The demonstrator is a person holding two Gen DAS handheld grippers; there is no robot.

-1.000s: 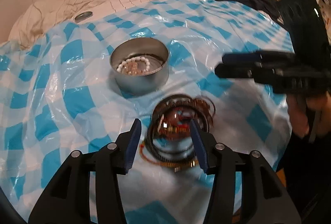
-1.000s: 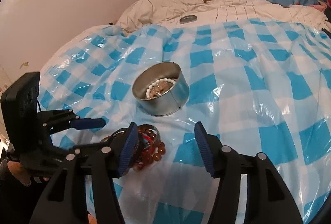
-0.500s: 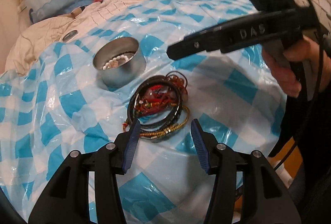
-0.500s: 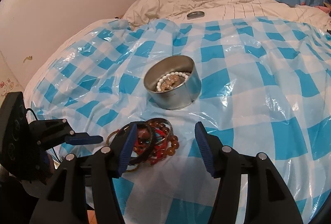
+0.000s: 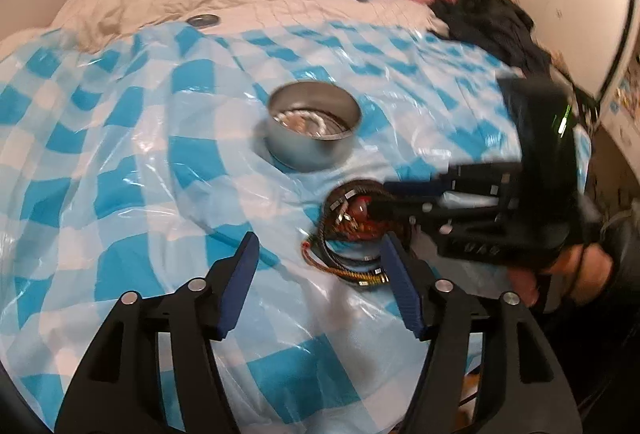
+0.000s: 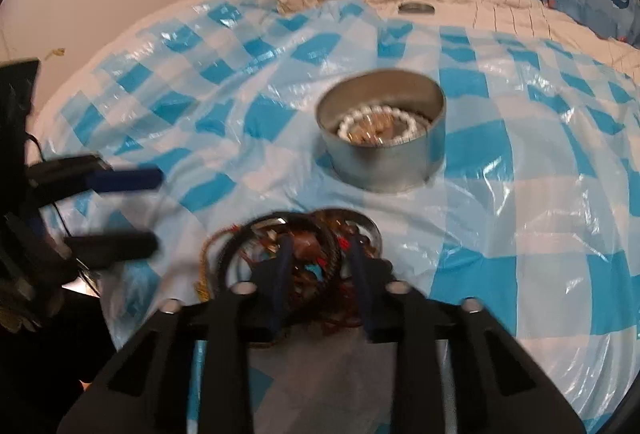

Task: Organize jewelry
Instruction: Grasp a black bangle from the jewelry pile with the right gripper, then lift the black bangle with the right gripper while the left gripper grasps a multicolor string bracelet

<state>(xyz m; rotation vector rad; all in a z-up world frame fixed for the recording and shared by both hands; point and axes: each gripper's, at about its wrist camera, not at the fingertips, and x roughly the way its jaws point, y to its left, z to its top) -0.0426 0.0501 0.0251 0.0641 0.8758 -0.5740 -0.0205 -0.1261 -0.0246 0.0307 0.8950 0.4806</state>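
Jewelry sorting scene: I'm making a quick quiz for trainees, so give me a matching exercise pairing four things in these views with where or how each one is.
Things:
1. white bead bracelet
2. tangle of bangles
3. small round lid
4. left gripper

Place or state:
A. on the cream quilt, beyond the checkered sheet
B. jaws opening, nothing between them
C. inside the metal tin
D. on the checkered sheet, between the closing jaws of the right gripper

Pairs: 1-C, 2-D, 3-A, 4-B
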